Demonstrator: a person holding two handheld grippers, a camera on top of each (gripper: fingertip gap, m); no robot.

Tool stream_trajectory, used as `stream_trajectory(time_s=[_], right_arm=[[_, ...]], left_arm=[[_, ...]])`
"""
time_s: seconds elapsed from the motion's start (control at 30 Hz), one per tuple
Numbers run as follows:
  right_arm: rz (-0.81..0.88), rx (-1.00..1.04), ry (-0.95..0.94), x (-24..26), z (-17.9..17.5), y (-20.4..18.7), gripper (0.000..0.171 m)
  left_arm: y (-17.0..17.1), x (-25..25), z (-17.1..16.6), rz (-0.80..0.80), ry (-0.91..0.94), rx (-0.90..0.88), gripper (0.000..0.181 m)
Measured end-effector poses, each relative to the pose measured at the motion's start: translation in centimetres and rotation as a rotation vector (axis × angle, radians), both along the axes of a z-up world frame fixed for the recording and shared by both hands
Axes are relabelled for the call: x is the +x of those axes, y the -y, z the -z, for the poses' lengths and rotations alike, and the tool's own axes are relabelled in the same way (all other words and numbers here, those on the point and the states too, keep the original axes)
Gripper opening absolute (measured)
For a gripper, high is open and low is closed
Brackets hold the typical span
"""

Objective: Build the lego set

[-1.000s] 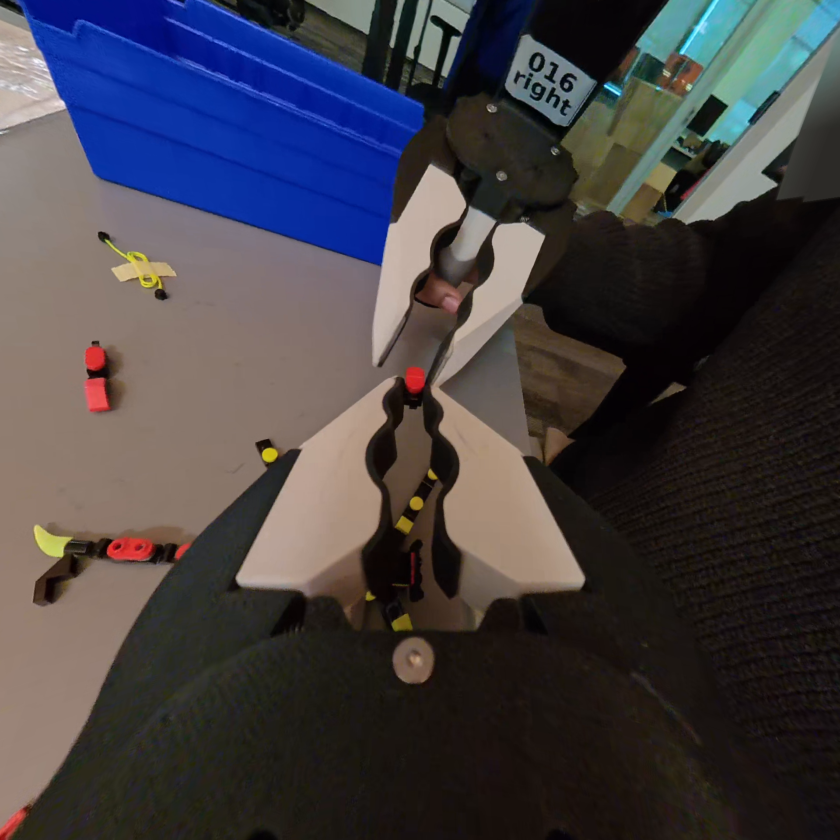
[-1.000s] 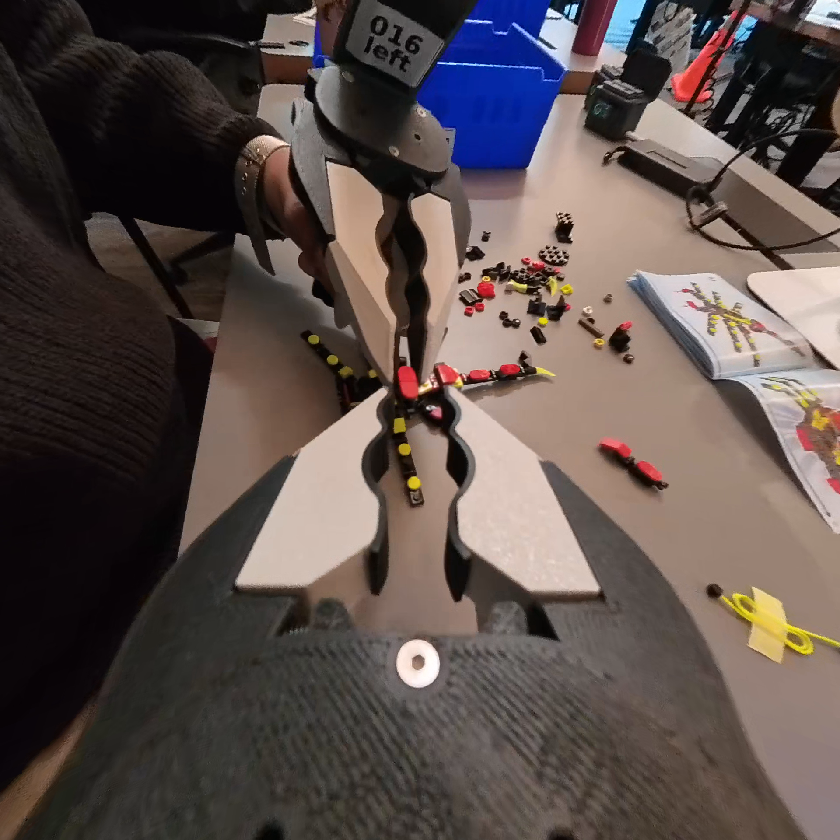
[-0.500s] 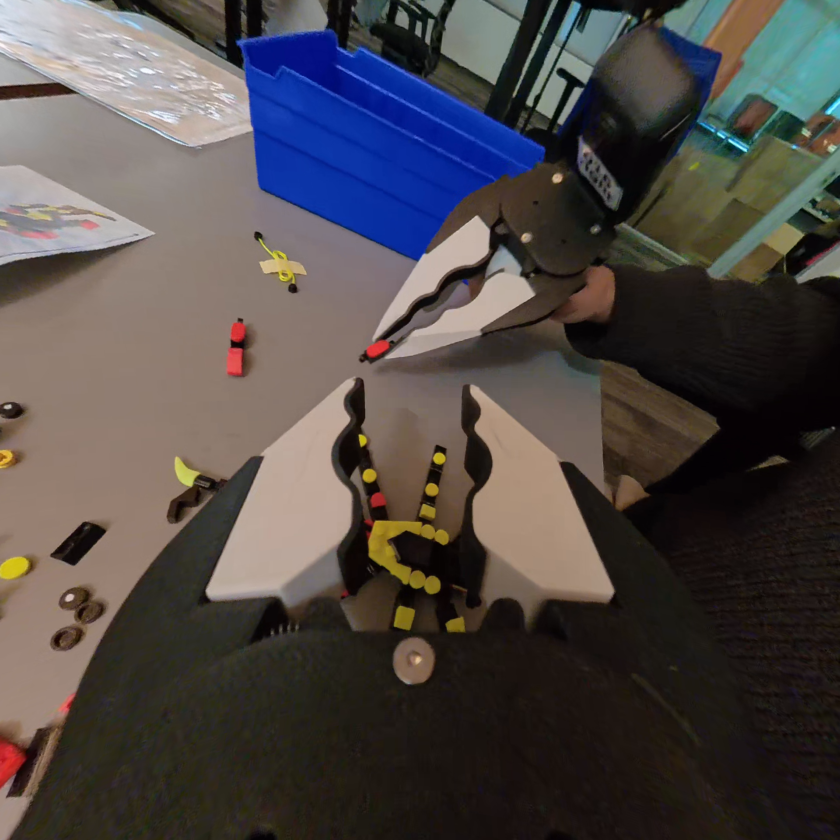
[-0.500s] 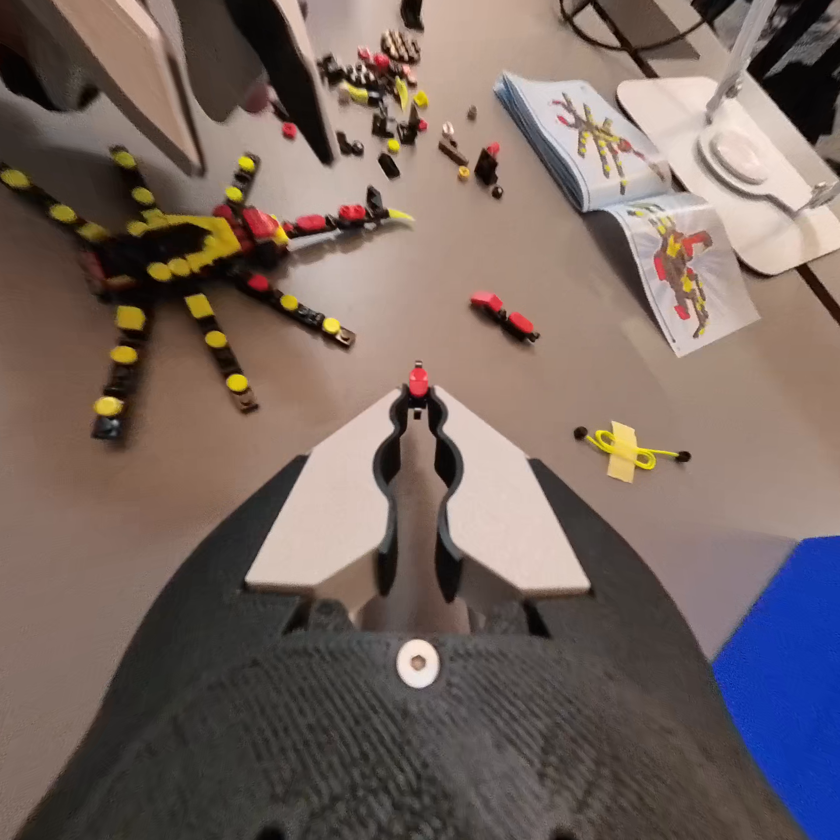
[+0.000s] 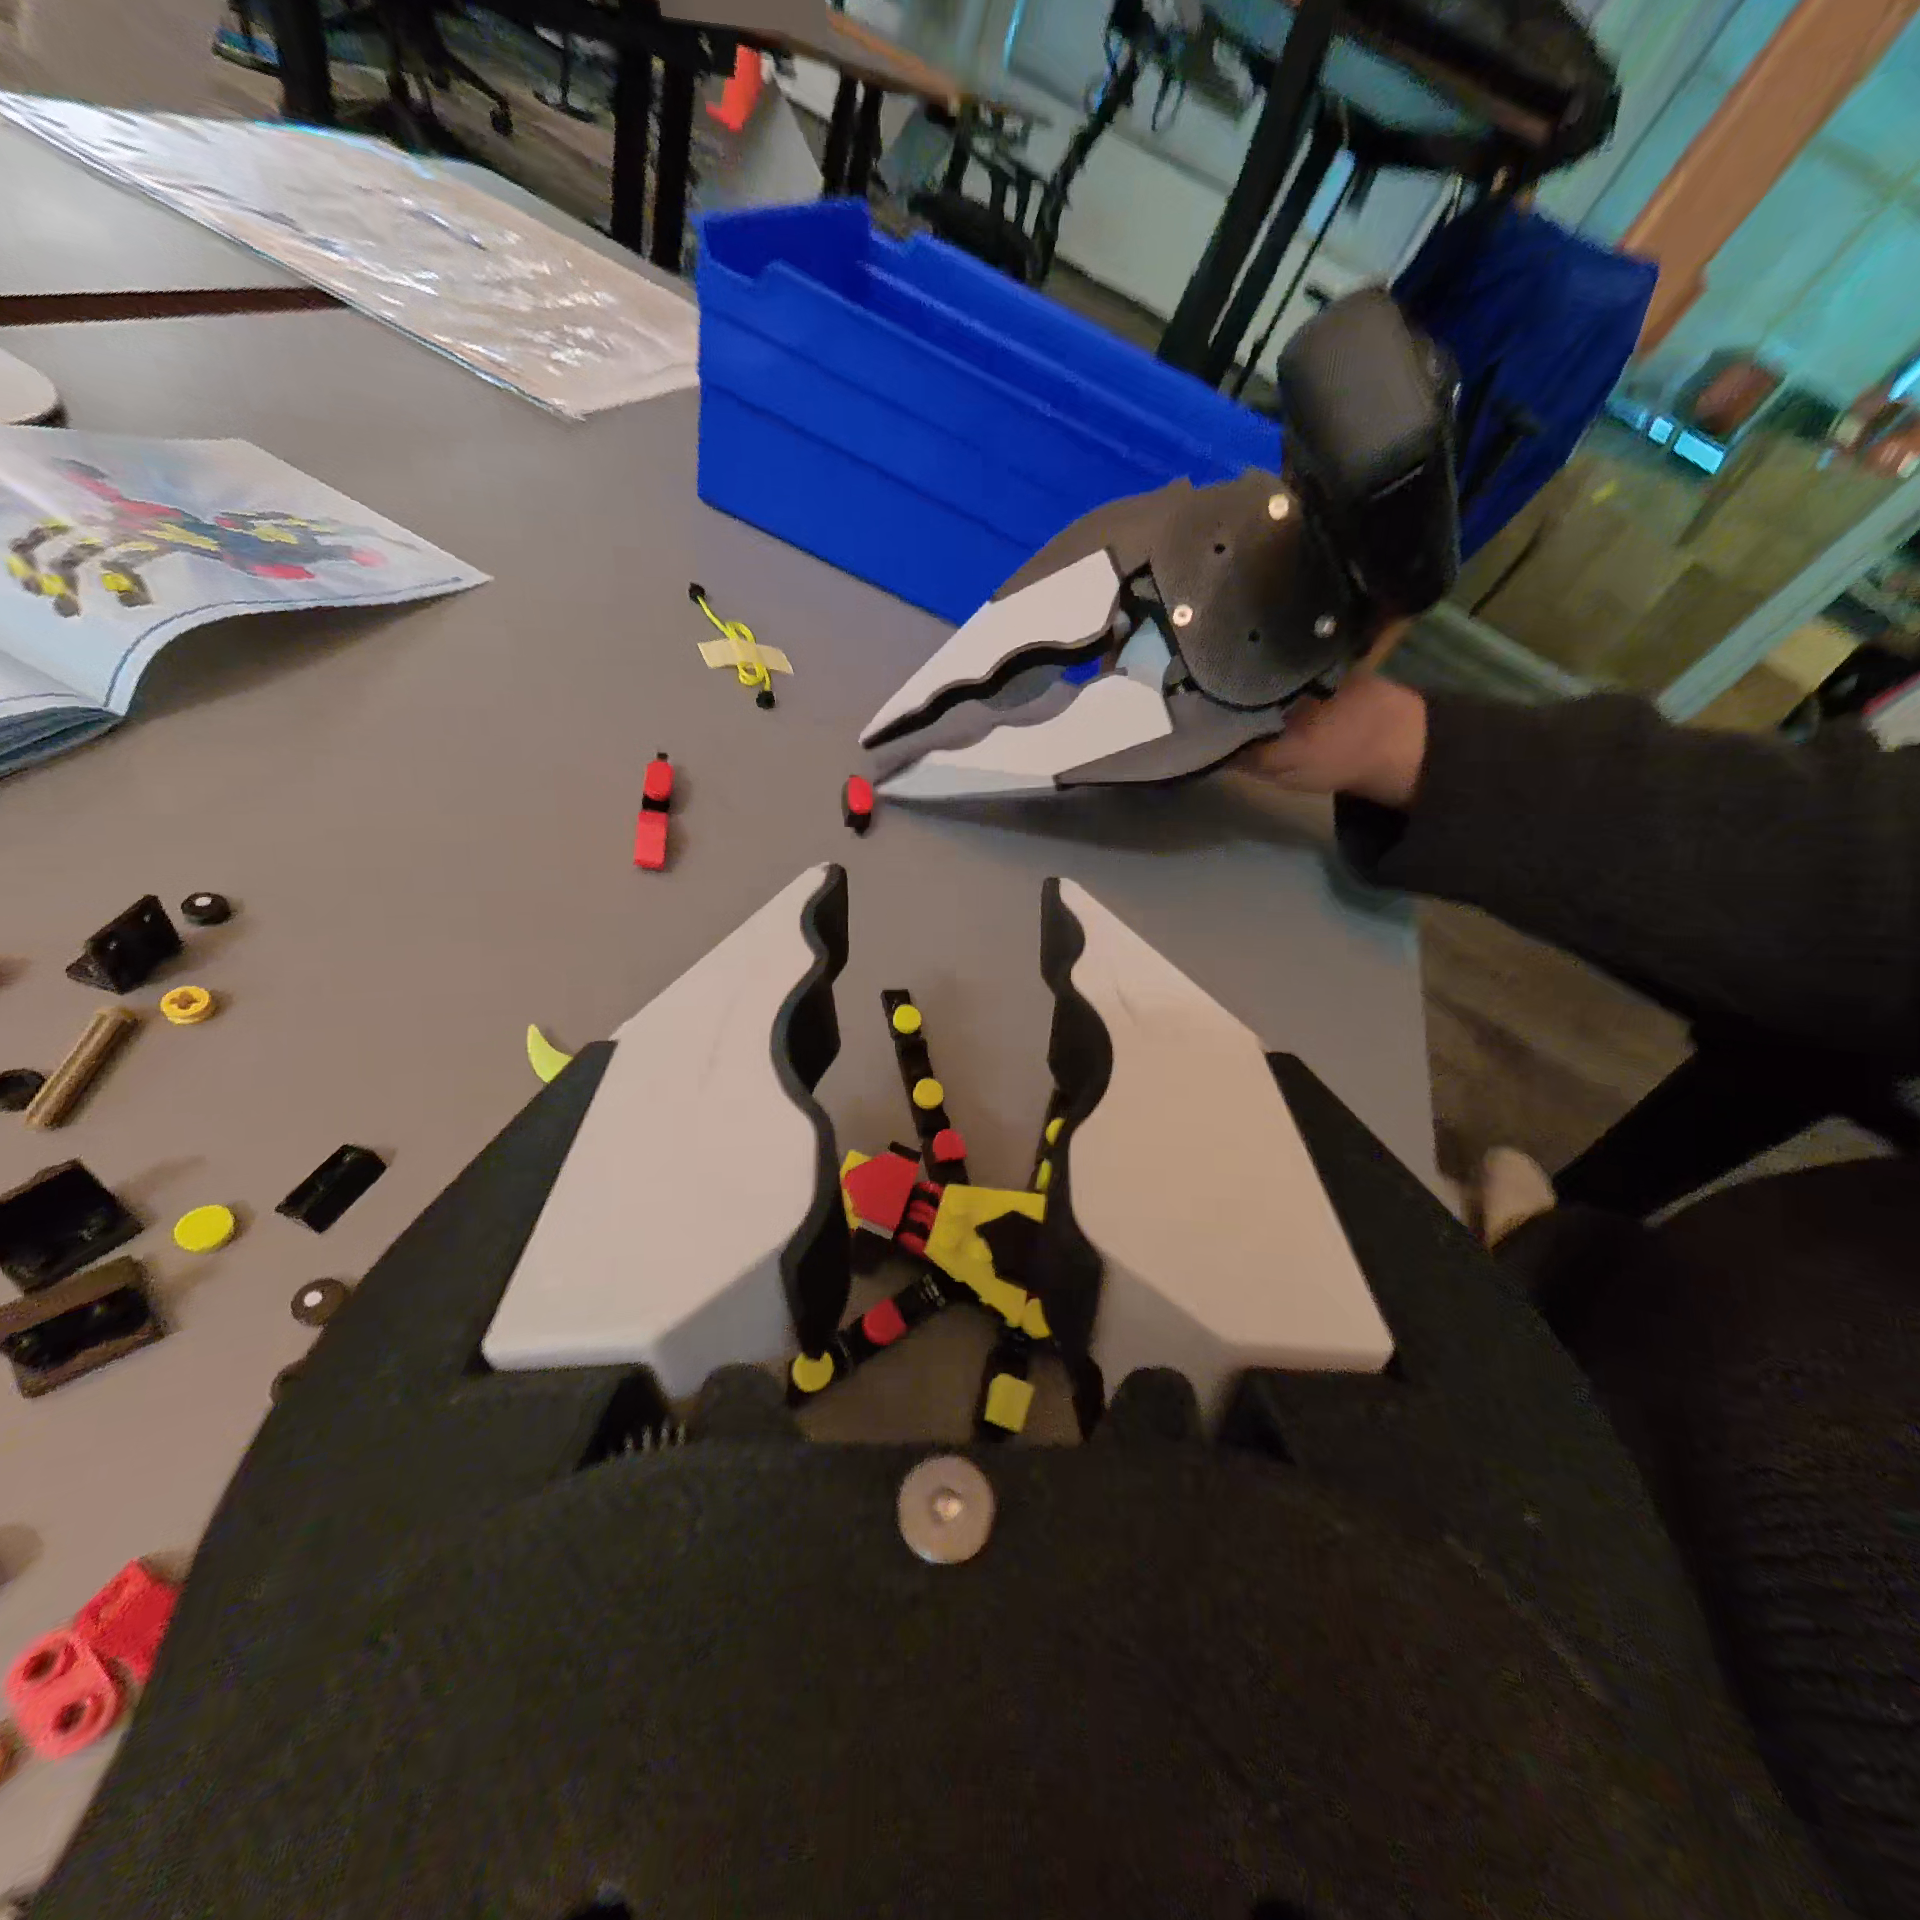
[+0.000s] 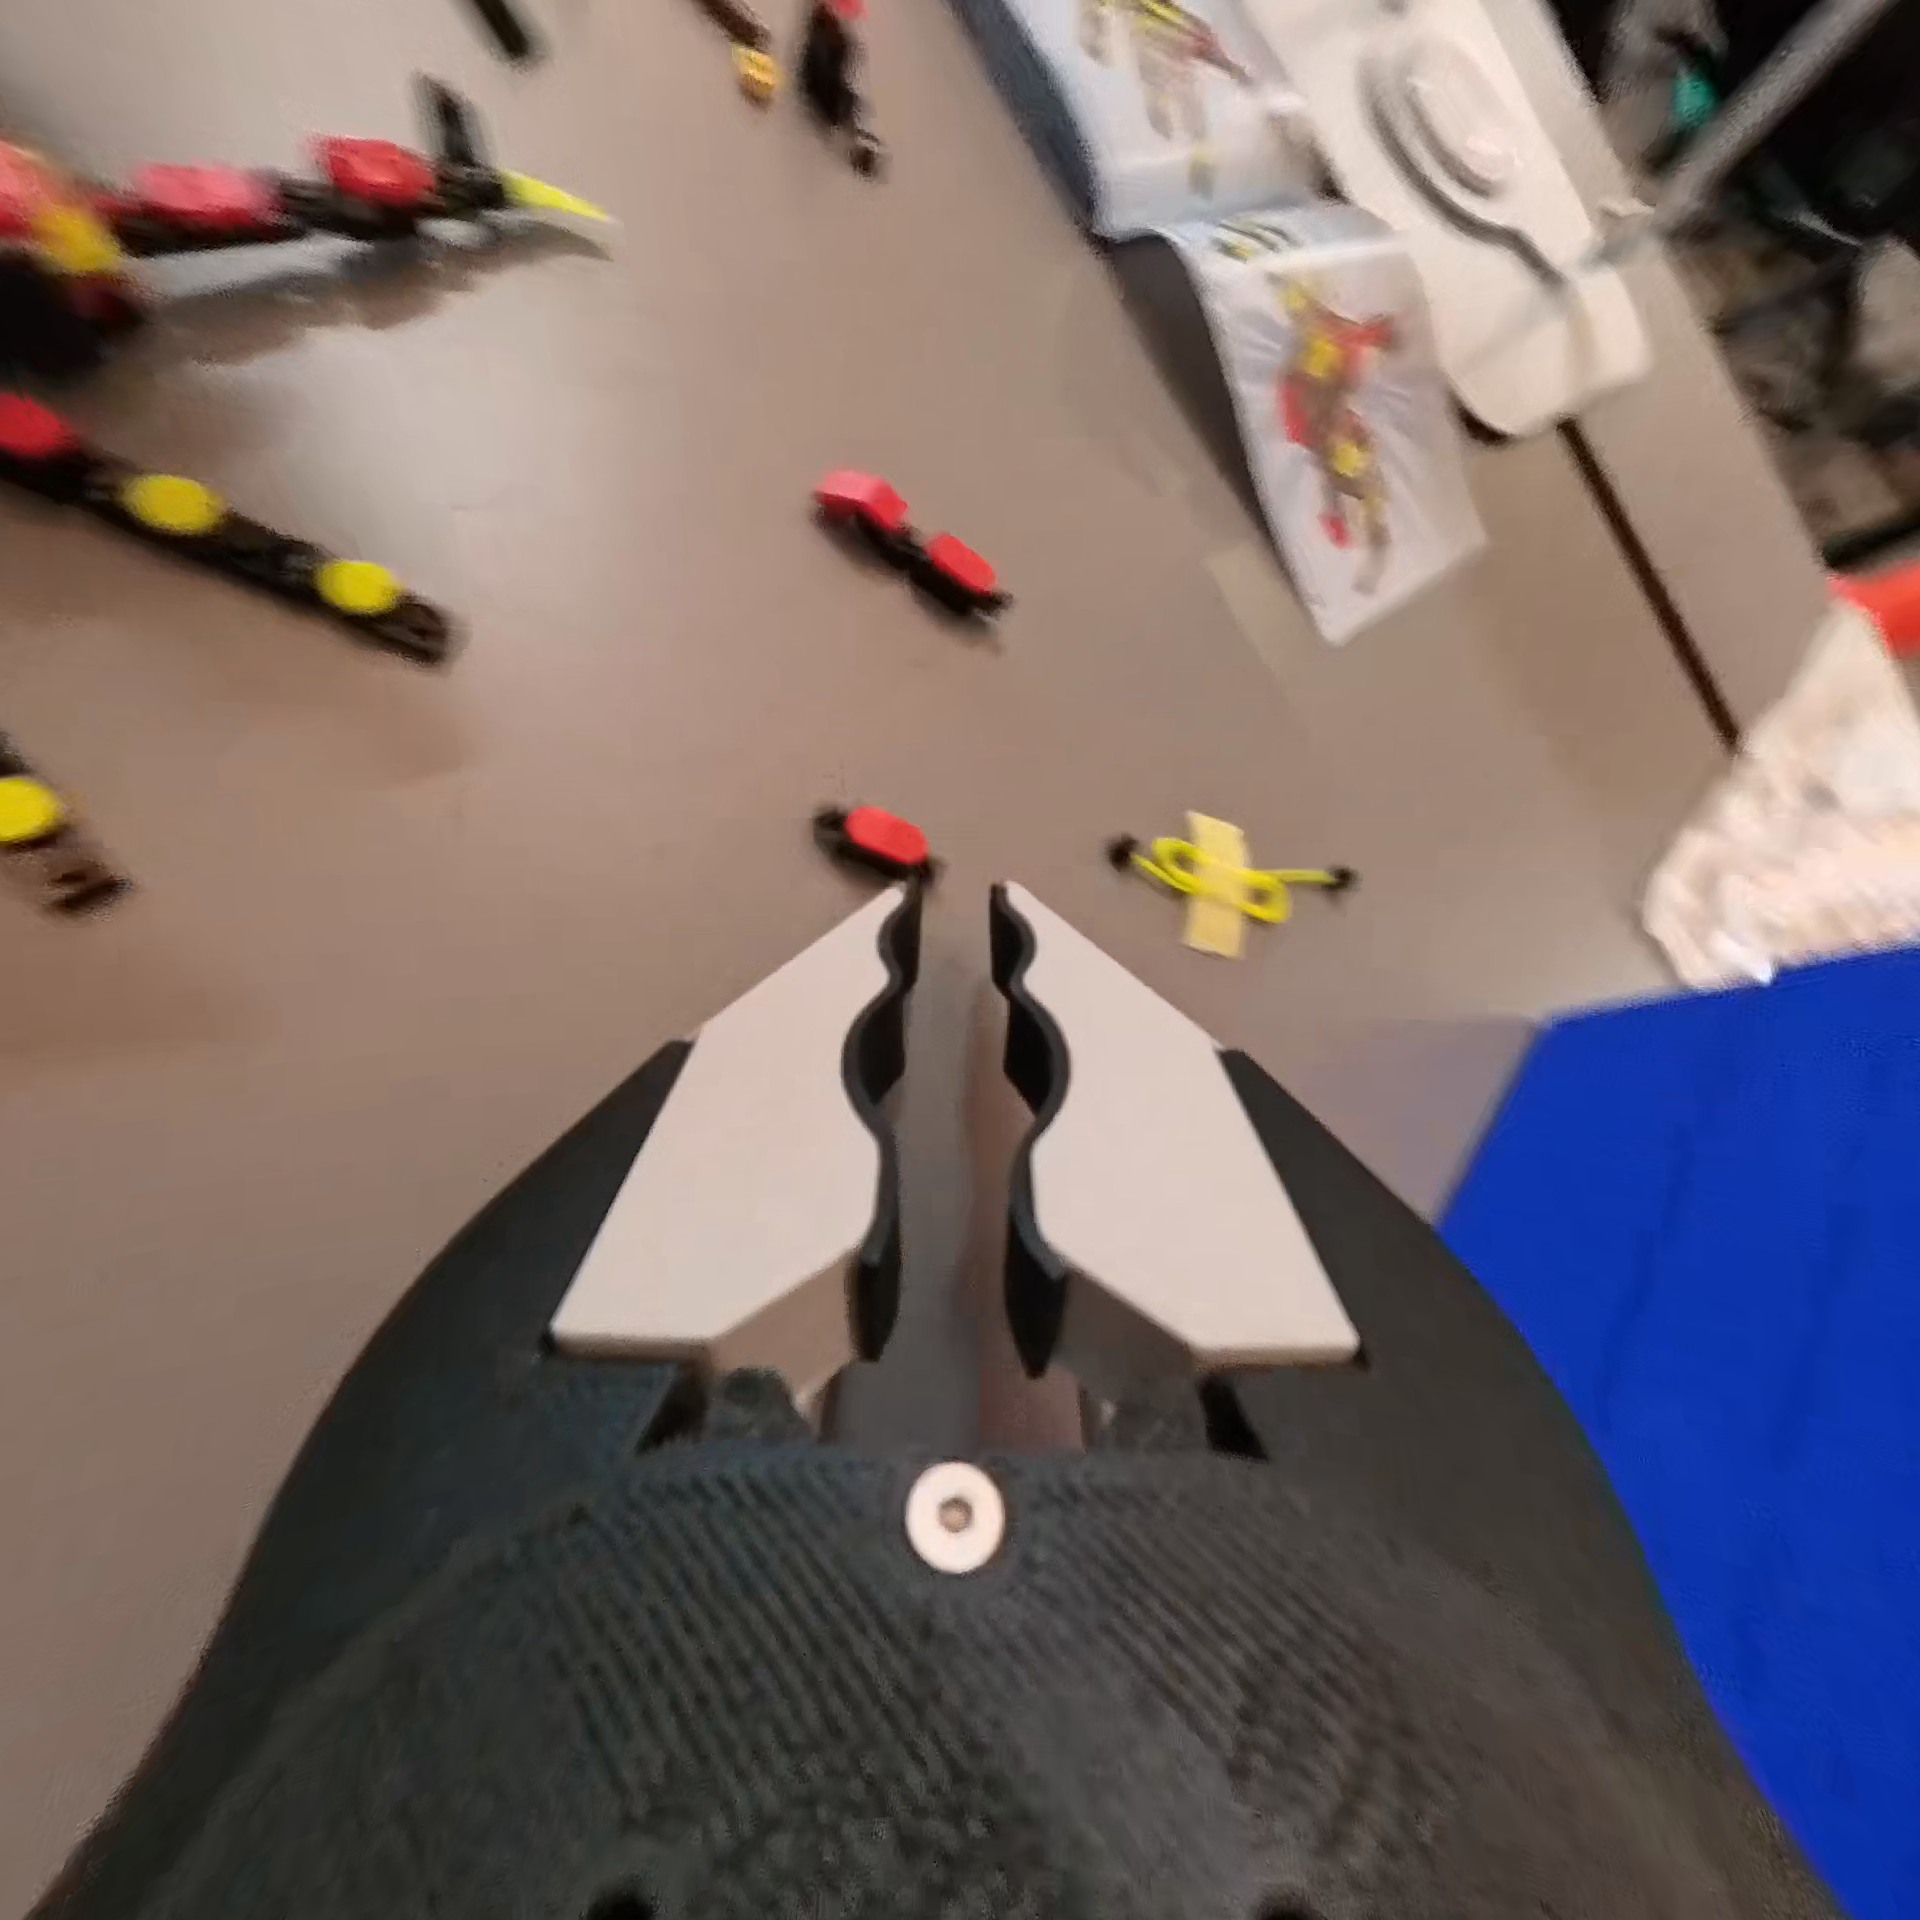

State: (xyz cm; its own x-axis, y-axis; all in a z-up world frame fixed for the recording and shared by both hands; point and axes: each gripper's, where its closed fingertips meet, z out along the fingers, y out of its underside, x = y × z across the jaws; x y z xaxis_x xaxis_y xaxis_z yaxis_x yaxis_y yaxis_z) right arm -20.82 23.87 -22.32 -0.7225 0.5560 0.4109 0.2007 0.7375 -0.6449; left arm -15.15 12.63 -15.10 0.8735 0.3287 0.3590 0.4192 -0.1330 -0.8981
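Note:
The black, yellow and red spider model [image 5: 935,1216] lies on the grey table [image 5: 468,727], seen between the fingers of my left gripper [image 5: 940,888], which is open and empty above it. My right gripper [image 6: 954,894] is open by a small gap, with its tips low at the table. A small red and black piece [image 6: 883,836] lies on the table just ahead of its left fingertip, free of the jaws. The left wrist view shows that piece [image 5: 858,800] at the tips of the right gripper [image 5: 883,753]. Spider legs [image 6: 260,561] show blurred at the left.
A longer red and black piece [image 5: 655,816] and a taped yellow band [image 5: 743,655] lie near the small piece. A blue bin [image 5: 935,416] stands behind. An open instruction booklet [image 5: 156,561] and several loose pieces [image 5: 203,1226] lie to the left. A white stand base [image 6: 1486,208] is beyond the booklet. Left tips to right tips: about 15 cm.
My right gripper carried the small red piece away from the spider toward the blue bin, lowered it and let it go. My left gripper opened and stayed over the spider.

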Motion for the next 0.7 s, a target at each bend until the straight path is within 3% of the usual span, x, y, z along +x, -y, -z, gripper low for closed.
stream_trajectory(time_s=[0.03, 0.23, 0.37, 0.5, 0.53, 0.57, 0.63, 0.67, 0.7], right_arm=[[0.041, -0.015, -0.021, -0.4, -0.8, -0.5, 0.013], [0.115, -0.263, -0.059, 0.8, -5.5, -0.6, 0.022], [0.094, -0.199, -0.155, 1.7, -6.7, -0.7, 0.041], [-0.034, -0.300, -0.196, 4.9, -8.4, 1.7, 0.067], [-0.052, -0.342, -0.191, 5.7, -8.8, 2.2, 0.083], [-0.056, -0.378, -0.172, 6.2, -8.9, 2.7, 0.107], [-0.053, -0.409, -0.112, 6.5, -8.3, 3.5, 0.139], [-0.037, -0.392, -0.089, 6.1, -7.7, 3.5, 0.147], [-0.027, -0.364, -0.073, 5.5, -6.9, 3.6, 0.150]], left_arm=[[0.4, -0.2, -0.5, -0.016, 0.022, 0.030, 0.035], [3.4, -1.8, -1.8, -0.168, -0.074, 0.016, 0.033], [6.7, -2.0, -2.4, -0.312, -0.135, -0.022, 0.030], [10.8, -0.8, -2.5, -0.436, -0.225, -0.104, 0.031], [11.6, -0.5, -2.3, -0.453, -0.276, -0.160, 0.044], [12.1, -0.3, -2.2, -0.462, -0.331, -0.209, 0.070], [12.4, -0.4, -3.0, -0.504, -0.427, -0.247, 0.130], [12.3, -0.6, -3.3, -0.518, -0.444, -0.256, 0.143], [12.2, -0.8, -3.2, -0.525, -0.450, -0.267, 0.144]])
